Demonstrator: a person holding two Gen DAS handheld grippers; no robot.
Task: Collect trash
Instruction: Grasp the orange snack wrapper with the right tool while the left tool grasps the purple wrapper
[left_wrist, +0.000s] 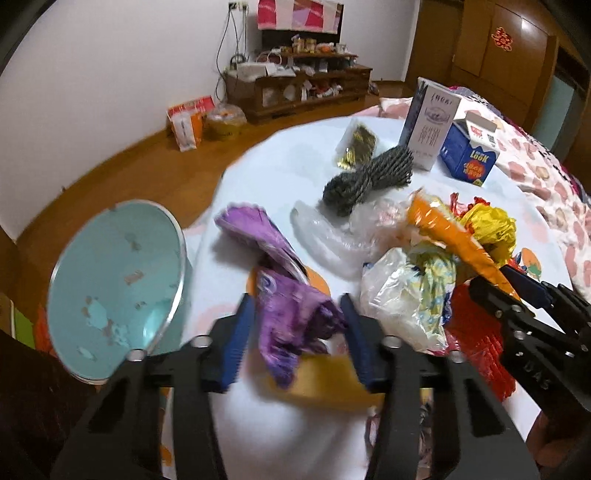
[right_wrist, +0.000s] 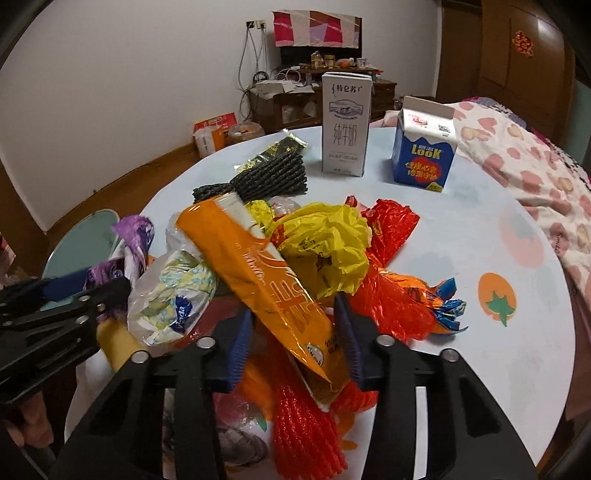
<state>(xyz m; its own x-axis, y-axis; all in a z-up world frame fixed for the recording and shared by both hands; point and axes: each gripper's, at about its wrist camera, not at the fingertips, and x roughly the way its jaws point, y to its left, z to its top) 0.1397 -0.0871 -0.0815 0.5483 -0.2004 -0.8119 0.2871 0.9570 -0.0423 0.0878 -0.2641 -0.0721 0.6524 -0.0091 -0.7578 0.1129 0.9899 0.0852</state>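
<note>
Left gripper (left_wrist: 295, 332) pinched the purple wrapper (left_wrist: 291, 314) beside the bin (left_wrist: 110, 280); right gripper (right_wrist: 295, 332) clamped the orange packet (right_wrist: 258, 280), evidently for disposal

We've got a plain white wall (right_wrist: 110, 92) out ahead of the claw, wood floor (left_wrist: 147, 162) under it, a cluttered low cabinet (left_wrist: 299, 88) against it, brown wardrobe doors (right_wrist: 517, 55) off right.
</note>
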